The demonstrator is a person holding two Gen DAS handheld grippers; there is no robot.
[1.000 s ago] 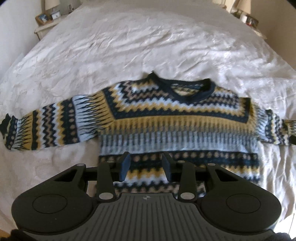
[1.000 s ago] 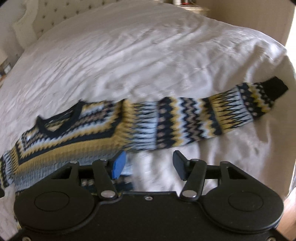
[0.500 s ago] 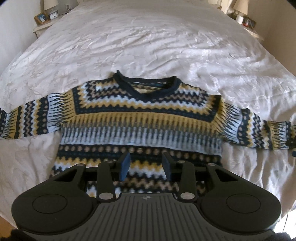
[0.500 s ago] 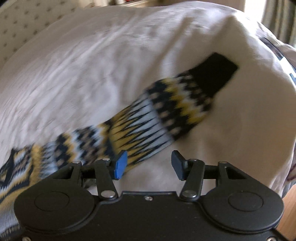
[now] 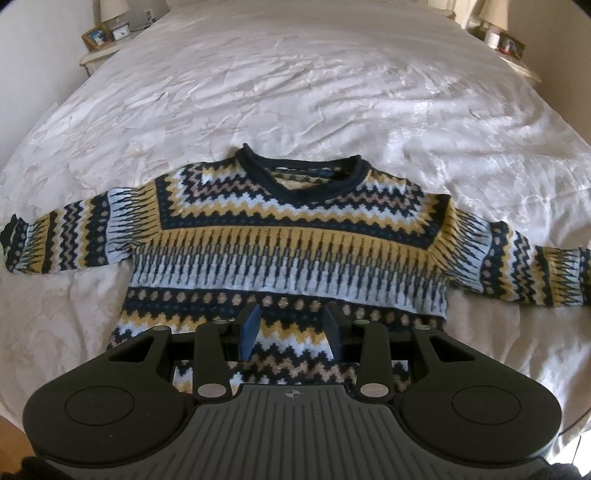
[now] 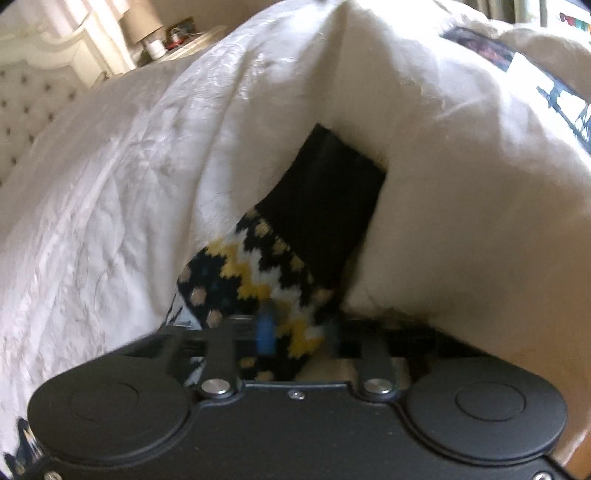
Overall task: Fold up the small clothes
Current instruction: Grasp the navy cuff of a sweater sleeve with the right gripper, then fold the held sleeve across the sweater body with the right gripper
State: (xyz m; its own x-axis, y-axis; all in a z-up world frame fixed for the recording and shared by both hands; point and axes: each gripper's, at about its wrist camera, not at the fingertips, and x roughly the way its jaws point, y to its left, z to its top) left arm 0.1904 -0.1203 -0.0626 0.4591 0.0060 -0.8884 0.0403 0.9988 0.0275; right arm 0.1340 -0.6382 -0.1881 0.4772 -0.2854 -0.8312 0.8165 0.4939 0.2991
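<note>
A patterned knitted sweater in navy, mustard and pale blue lies flat, front up, on the white crumpled bedspread of a bed, both sleeves spread outward. Bedside stands carry a small clock at far left and lamp bases with small items at far right. The left hand-held gripper hangs over the sweater's lower hem, jaws apart and nothing between them. Only the left wrist view shows the whole garment; the right sleeve's cuff runs off its edge. The right wrist view shows that black ribbed cuff lodged against a raised fold of bedspread, which crowds the right hand-held gripper. Its jaws have just been closing and are clamped on the patterned sleeve end.
</note>
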